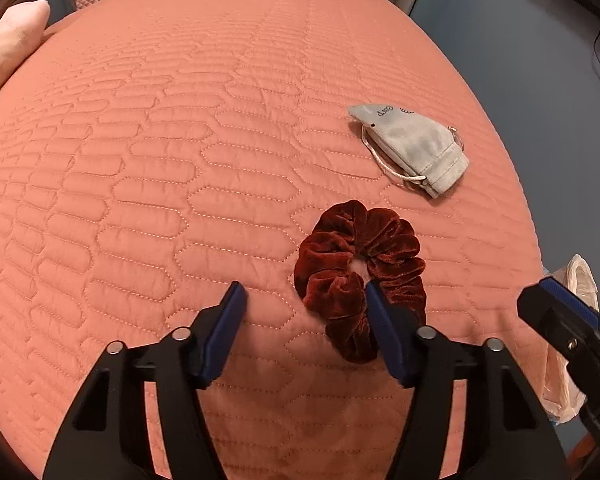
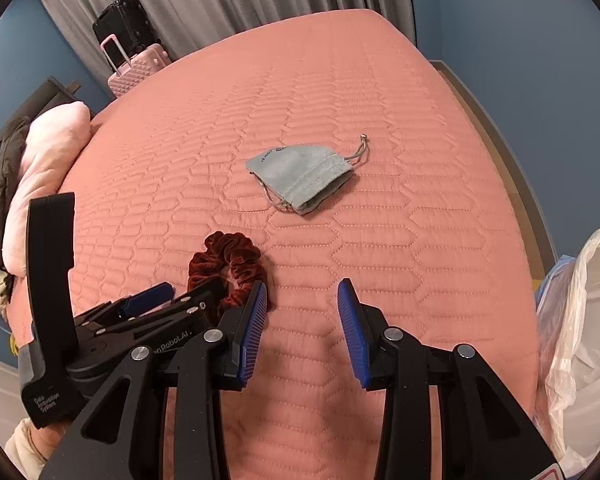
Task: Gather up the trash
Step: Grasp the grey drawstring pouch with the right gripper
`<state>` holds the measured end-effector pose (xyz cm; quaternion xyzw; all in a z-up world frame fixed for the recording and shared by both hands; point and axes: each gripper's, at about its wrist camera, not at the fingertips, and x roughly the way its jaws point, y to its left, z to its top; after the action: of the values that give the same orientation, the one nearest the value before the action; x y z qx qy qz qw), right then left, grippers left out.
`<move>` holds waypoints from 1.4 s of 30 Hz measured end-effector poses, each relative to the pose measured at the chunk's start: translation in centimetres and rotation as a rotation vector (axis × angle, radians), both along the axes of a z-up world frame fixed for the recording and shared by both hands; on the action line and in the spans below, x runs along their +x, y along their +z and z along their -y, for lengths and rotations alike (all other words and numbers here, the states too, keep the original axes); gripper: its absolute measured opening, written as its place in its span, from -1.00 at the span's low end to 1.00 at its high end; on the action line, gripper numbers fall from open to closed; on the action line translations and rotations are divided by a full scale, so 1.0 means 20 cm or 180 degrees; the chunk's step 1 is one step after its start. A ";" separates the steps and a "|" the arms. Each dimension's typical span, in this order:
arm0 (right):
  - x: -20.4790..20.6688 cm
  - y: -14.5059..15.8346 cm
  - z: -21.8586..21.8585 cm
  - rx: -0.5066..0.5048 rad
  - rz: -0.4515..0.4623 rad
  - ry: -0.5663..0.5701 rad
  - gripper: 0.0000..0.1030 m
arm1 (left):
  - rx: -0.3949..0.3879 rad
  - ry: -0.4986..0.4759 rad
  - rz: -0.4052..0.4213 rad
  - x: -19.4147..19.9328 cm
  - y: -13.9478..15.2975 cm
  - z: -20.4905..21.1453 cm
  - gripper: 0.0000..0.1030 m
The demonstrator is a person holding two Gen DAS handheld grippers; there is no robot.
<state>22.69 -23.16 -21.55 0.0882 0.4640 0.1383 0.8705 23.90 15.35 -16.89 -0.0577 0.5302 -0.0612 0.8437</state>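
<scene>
On the salmon-pink quilted bed (image 1: 180,160), the left hand-held gripper (image 1: 304,292) gapes wide, its right finger touching the near rim of the dark red velvet scrunchie (image 1: 360,272). Beyond lies a grey drawstring pouch (image 1: 412,148). The right hand-held gripper (image 2: 302,290) hovers open and empty, beside a clear plastic trash bag (image 2: 588,340).

bed (image 2: 380,92): pink quilted cover | scrunchie (image 1: 360,276): at left gripper's (image 1: 304,292) right fingertip | grey pouch (image 1: 412,146): ahead-right, well beyond
</scene>
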 end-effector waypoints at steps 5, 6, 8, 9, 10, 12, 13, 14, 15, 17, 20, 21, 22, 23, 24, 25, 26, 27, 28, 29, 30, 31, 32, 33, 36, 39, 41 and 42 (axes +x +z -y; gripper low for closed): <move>0.16 -0.01 -0.04 -0.0063 0.0009 -0.0017 -0.28 | 0.0001 -0.0118 0.0078 0.05 0.01 -0.01 -0.34; 0.20 -0.01 -0.05 -0.0070 0.0018 -0.0022 -0.27 | 0.0008 -0.0116 0.0086 0.07 0.01 -0.02 -0.42; 0.27 -0.01 -0.08 -0.0092 0.0032 -0.0024 -0.15 | 0.0014 -0.0086 0.0103 0.11 0.02 -0.04 -0.50; 0.31 -0.01 -0.09 -0.0111 0.0047 -0.0032 -0.06 | 0.0026 -0.0062 0.0118 0.13 0.02 -0.04 -0.53; 0.35 -0.02 -0.11 -0.0134 0.0063 -0.0032 -0.04 | 0.0055 -0.0036 0.0139 0.16 0.02 -0.05 -0.57; 0.41 -0.02 -0.13 -0.0181 0.0067 -0.0022 -0.04 | 0.0089 0.0006 0.0189 0.21 0.04 -0.07 -0.60; 0.45 -0.03 -0.15 -0.0204 0.0066 -0.0022 -0.02 | 0.0110 0.0023 0.0210 0.24 0.05 -0.08 -0.60; 0.47 -0.04 -0.16 -0.0223 0.0063 -0.0030 0.04 | 0.0132 0.0036 0.0236 0.27 0.04 -0.07 -0.61; 0.50 -0.05 -0.17 -0.0235 0.0055 -0.0035 0.10 | 0.0156 0.0050 0.0257 0.29 0.05 -0.08 -0.61; 0.56 -0.07 -0.20 -0.0266 0.0025 -0.0019 0.14 | 0.0198 0.0091 0.0283 0.35 0.06 -0.10 -0.63; 0.63 -0.12 -0.25 -0.0365 -0.0018 0.0006 0.26 | 0.0201 0.0153 0.0292 0.42 0.05 -0.13 -0.65; 0.63 -0.14 -0.26 -0.0387 -0.0043 0.0016 0.28 | 0.0198 0.0165 0.0289 0.43 0.05 -0.13 -0.65; 0.65 -0.16 -0.27 -0.0416 -0.0066 0.0034 0.29 | 0.0198 0.0170 0.0287 0.44 0.04 -0.13 -0.65; 0.66 -0.17 -0.29 -0.0465 -0.0059 0.0048 0.31 | 0.0198 0.0164 0.0284 0.46 0.03 -0.13 -0.65; 0.65 -0.18 -0.30 -0.0501 -0.0029 0.0063 0.34 | 0.0198 0.0154 0.0281 0.47 0.02 -0.13 -0.65; 0.65 -0.19 -0.31 -0.0540 0.0003 0.0077 0.35 | 0.0205 0.0142 0.0275 0.47 0.00 -0.13 -0.65; 0.65 -0.19 -0.32 -0.0582 0.0030 0.0095 0.35 | 0.0207 0.0136 0.0267 0.47 -0.01 -0.13 -0.65; 0.64 -0.20 -0.33 -0.0635 0.0061 0.0119 0.32 | 0.0203 0.0134 0.0257 0.46 -0.02 -0.13 -0.65; 0.63 -0.20 -0.34 -0.0698 0.0093 0.0130 0.29 | 0.0205 0.0135 0.0256 0.46 -0.02 -0.12 -0.66; 0.62 -0.20 -0.34 -0.0767 0.0125 0.0131 0.17 | 0.0204 0.0132 0.0266 0.45 -0.02 -0.12 -0.66; 0.62 -0.21 -0.33 -0.0817 0.0153 0.0123 0.04 | 0.0202 0.0123 0.0274 0.44 -0.02 -0.12 -0.66; 0.61 -0.20 -0.32 -0.0816 0.0168 0.0121 -0.02 | 0.0200 0.0119 0.0276 0.44 -0.02 -0.11 -0.67; 0.60 -0.20 -0.31 -0.0819 0.0170 0.0097 -0.20 | 0.0187 0.0114 0.0277 0.42 -0.02 -0.11 -0.67; 0.58 -0.19 -0.30 -0.0818 0.0164 0.0075 -0.38 | 0.0175 0.0109 0.0272 0.40 -0.02 -0.11 -0.68; 0.53 -0.18 -0.25 -0.0720 0.0115 0.0051 -0.77 | 0.0167 0.0081 0.0279 0.33 0.00 -0.10 -0.76; 0.44 -0.15 -0.21 -0.0615 0.0090 0.0047 -0.81 | 0.0139 0.0058 0.0310 0.25 0.03 -0.10 -0.77; 0.35 -0.13 -0.20 -0.0546 0.0097 0.0062 -0.81 | 0.0115 0.0036 0.0336 0.17 0.06 -0.10 -0.79; 0.31 -0.12 -0.19 -0.0507 0.0101 0.0059 -0.81 | 0.0104 0.0017 0.0349 0.13 0.08 -0.10 -0.85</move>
<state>28.80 -19.45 -23.86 0.0121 0.4604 0.1104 0.8807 26.42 17.30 -15.31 -0.0419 0.4839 -0.0533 0.8725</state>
